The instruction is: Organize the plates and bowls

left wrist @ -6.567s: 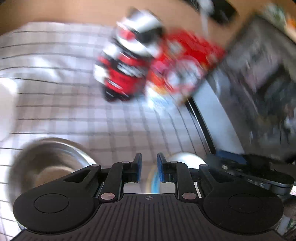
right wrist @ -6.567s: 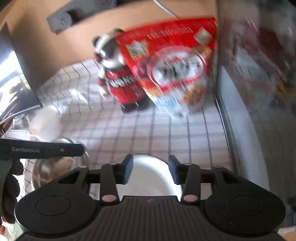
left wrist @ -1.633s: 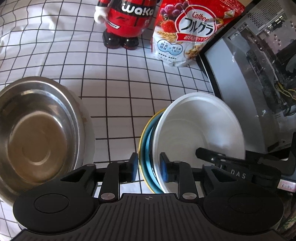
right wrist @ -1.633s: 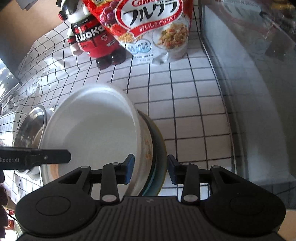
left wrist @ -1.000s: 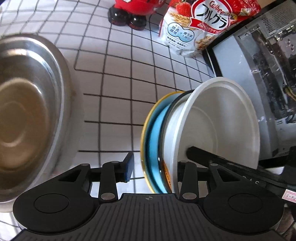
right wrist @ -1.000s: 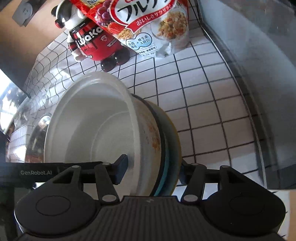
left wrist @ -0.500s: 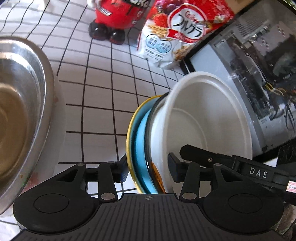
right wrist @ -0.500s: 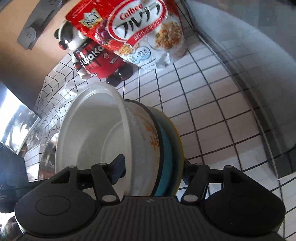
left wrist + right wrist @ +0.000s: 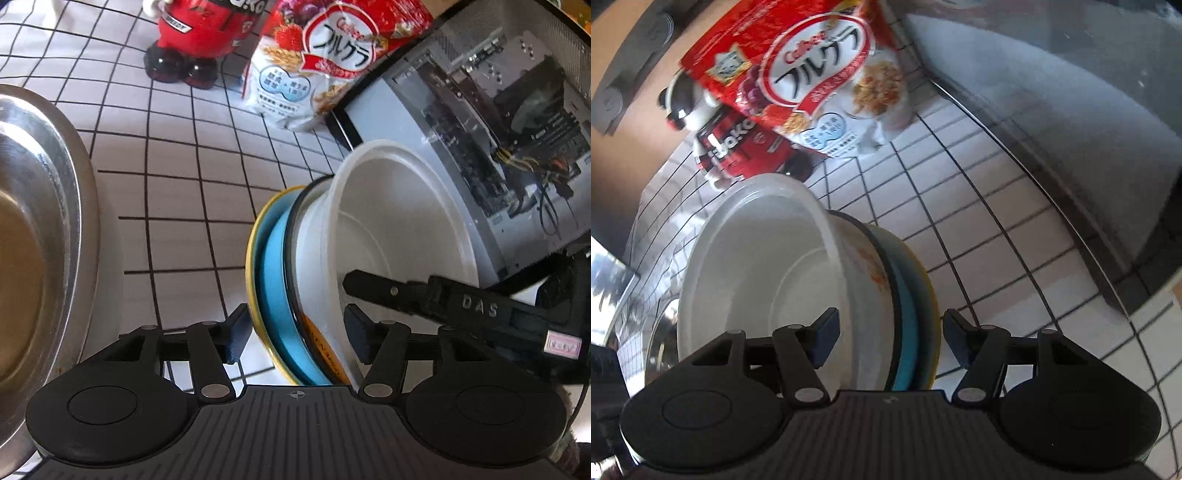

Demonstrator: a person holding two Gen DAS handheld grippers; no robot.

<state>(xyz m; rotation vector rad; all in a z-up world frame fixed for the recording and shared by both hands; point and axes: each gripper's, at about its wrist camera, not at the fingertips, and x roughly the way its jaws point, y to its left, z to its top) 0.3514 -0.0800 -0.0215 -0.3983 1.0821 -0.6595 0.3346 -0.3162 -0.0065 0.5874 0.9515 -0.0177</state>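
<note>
A white plastic bowl (image 9: pixel 399 229) sits on a blue plate with a yellow rim (image 9: pixel 271 273); both are tilted on edge above the checked cloth. My left gripper (image 9: pixel 295 341) straddles the stack's near edge, jaws wide, pads not clearly touching. My right gripper (image 9: pixel 890 341) straddles the same bowl (image 9: pixel 757 280) and plate (image 9: pixel 916 317) from the other side, jaws also wide; one of its fingers (image 9: pixel 388 291) reaches into the bowl. A steel bowl (image 9: pixel 33 229) sits to the left on a white plate.
A red mascot figure (image 9: pixel 199 33) and a cereal bag (image 9: pixel 325 62) stand at the back. A computer case (image 9: pixel 498 122) with a glass side stands to the right. White checked cloth (image 9: pixel 177 192) covers the table.
The bowl and plate stack has tipped up further on edge and risen off the cloth. Both grippers' jaws have widened around it, from nearly shut to wide apart.
</note>
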